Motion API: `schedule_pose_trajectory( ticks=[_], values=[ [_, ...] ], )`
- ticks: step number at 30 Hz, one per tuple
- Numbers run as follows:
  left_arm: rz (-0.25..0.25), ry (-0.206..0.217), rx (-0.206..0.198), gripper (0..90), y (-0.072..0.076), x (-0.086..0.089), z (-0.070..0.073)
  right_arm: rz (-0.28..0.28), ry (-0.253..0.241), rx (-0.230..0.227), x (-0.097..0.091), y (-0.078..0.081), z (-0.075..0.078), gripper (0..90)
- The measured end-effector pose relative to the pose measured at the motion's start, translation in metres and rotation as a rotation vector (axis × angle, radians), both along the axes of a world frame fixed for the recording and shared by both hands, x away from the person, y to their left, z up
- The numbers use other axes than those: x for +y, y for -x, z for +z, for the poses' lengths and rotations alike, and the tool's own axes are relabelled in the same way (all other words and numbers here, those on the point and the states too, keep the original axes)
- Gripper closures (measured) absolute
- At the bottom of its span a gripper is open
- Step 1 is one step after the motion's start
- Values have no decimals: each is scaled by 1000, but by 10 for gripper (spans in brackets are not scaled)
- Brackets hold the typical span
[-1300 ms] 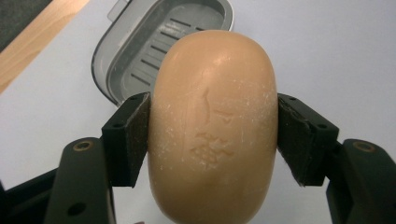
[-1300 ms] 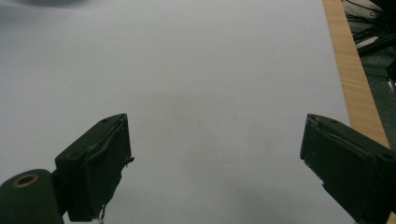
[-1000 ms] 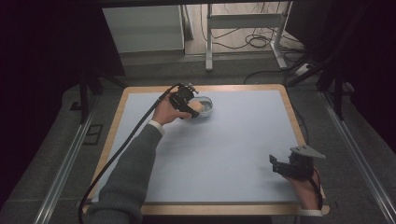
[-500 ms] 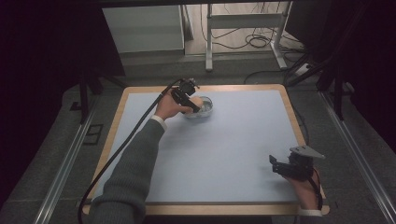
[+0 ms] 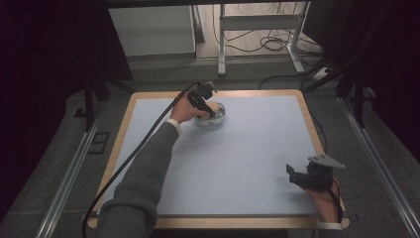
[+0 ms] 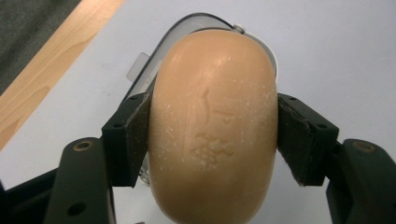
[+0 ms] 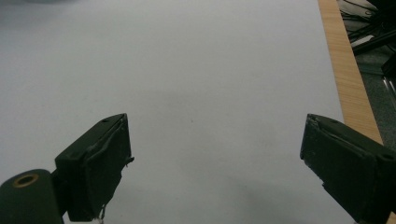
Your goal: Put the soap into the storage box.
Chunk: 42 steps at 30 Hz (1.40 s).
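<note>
My left gripper (image 6: 214,140) is shut on a tan oval bar of soap (image 6: 212,121), its black pads pressing both long sides. Right beneath the bar lies a clear soap dish (image 6: 196,23). In the high view the left gripper (image 5: 207,105) holds the soap (image 5: 213,106) over the dish (image 5: 212,119) at the far left-centre of the table. My right gripper (image 5: 296,174) rests near the front right corner, and in its own view the right gripper (image 7: 212,163) stands wide open with only bare mat between its jaws.
The pale blue mat (image 5: 237,158) covers a table with a wooden rim (image 5: 119,139). A black cable (image 5: 143,144) trails from the left gripper along the sleeve. Metal rails (image 5: 69,173) flank the table, and table legs and cords stand on the floor beyond.
The left hand has shifted slightly toward the far edge with the soap, now over the dish. The right gripper has stayed where it was.
</note>
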<state>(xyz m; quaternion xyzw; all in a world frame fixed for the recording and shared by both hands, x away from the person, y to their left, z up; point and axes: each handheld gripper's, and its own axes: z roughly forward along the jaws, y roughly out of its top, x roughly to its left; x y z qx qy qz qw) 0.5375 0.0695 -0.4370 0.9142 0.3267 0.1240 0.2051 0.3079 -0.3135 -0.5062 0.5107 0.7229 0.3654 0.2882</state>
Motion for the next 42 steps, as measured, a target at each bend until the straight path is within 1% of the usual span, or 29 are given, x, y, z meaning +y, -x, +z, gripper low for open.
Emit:
schedule_pose_trajectory(
  ticks=[2,5,9,13,18,19,20,21,22,23,26,28,29,31,32,35,36,39,42],
  values=[
    [-1,-7,0,323,-2,-3,-2,-4,-2,2,0,0,0,85],
    [-1,-4,0,323,-5,-5,-4,-4,-1,4,-1,-1,-1,85],
    [-8,-10,5,323,-8,-9,-9,-6,2,1,0,-1,-2,85],
    [-7,-15,17,323,-11,-11,-16,-3,8,-6,0,-1,-1,85],
    [-10,-24,27,318,-12,-13,-20,-5,8,-2,-1,-2,-2,85],
    [-8,-21,14,317,-12,-12,-20,-6,8,-2,-1,-2,-2,85],
    [-3,-8,10,313,-11,-11,-18,-5,7,-1,-1,-2,-2,85],
    [-4,13,21,300,-11,-10,-15,-5,6,-1,-1,-2,-2,85],
    [-3,17,22,281,-11,-10,-14,-6,6,-1,-1,-2,-2,85],
    [-2,19,13,272,-9,-9,-12,-6,7,-1,-1,-2,-2,85],
    [-5,44,7,259,-3,-6,-7,-7,8,-2,-1,-1,-2,85],
    [-6,43,-12,250,4,-3,-5,-5,9,-2,0,-1,-1,85],
    [-5,53,-25,250,10,-1,-4,-4,9,-1,0,-1,-1,85],
    [-13,74,-36,246,18,2,-2,-4,9,-1,0,0,-1,85],
    [-8,86,-43,244,23,4,-1,-8,8,-2,0,-1,-1,85],
    [-7,106,-49,240,36,13,3,-10,5,-4,-1,-1,0,85],
    [-3,121,-51,239,40,16,4,-10,5,-4,-1,-1,0,85],
    [2,137,-69,232,56,26,9,-7,7,-5,0,0,0,85],
    [5,151,-74,224,70,35,11,-5,10,-7,0,0,1,85]
  ],
)
